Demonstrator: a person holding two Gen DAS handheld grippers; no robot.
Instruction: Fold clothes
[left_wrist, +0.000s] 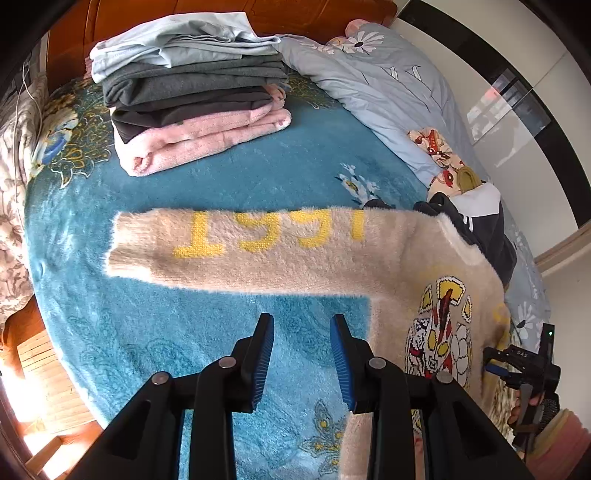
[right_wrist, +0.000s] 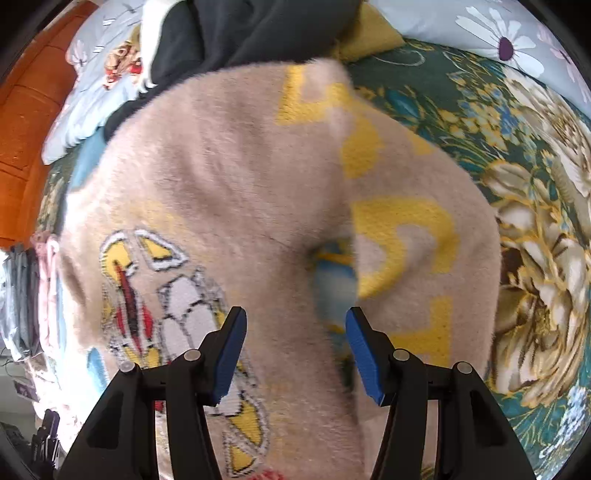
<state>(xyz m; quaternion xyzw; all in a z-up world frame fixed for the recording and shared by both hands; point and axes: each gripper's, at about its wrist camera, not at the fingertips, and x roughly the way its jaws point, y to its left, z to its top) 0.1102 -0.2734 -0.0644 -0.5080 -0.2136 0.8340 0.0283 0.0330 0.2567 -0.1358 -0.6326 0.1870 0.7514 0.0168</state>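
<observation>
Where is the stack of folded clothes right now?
In the left wrist view, the stack of folded clothes sits upper left on the blue floral blanket, beyond the fuzzy beige sweater's sleeve.

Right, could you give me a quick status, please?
Left gripper open, empty. Right gripper open over beige sweater. Sleeve spread flat. Dark garment at its collar.

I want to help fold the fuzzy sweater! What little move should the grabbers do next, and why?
Probably the left gripper should reach forward and pinch the cuff of the sleeve. That sleeve lies stretched out flat on the blue blanket, both grippers are open and empty, and the sweater is not folded yet.
</observation>
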